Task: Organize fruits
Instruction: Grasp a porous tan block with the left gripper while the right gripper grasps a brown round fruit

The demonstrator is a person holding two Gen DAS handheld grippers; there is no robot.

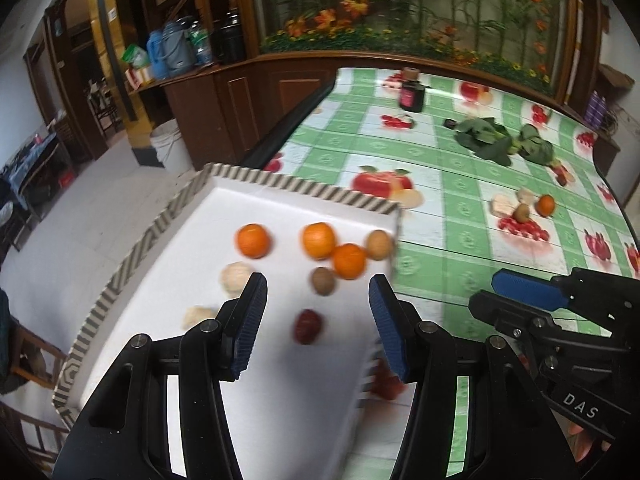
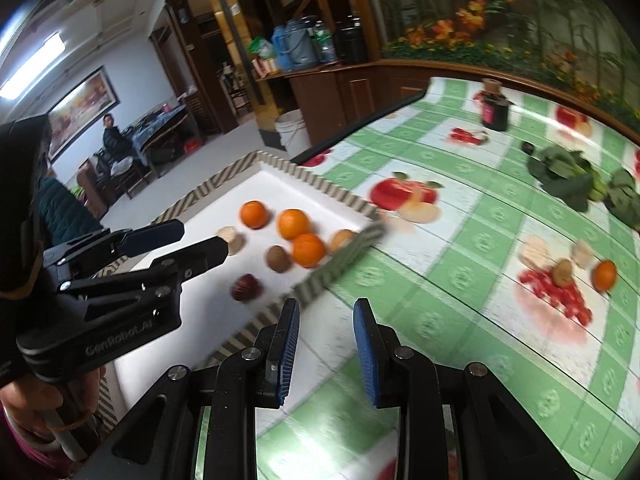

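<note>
Your left gripper [image 1: 318, 304] hangs over the tray [image 1: 304, 190], jaws half apart and empty. Your right gripper [image 2: 326, 328], jaws narrow and empty, sits over the tablecloth [image 2: 460, 280] just off the tray's right wall.

In the tray, the dark red fruit [image 1: 307, 326] lies nearest. Beyond it, toward 12 o'clock, a kiwi [image 1: 322, 280] touches a cluster of oranges [image 1: 349, 261].

Three pieces remain on the cloth, toward 2 o'clock from your right gripper: a kiwi [image 2: 563, 272] with an orange [image 2: 604, 275] beside it and a pale piece [image 2: 582, 253] behind.

These likely feel light, firm and round, apt to roll, so grip across the middle. The orange has no long axis. The kiwi's blurs too much to tell.
</note>
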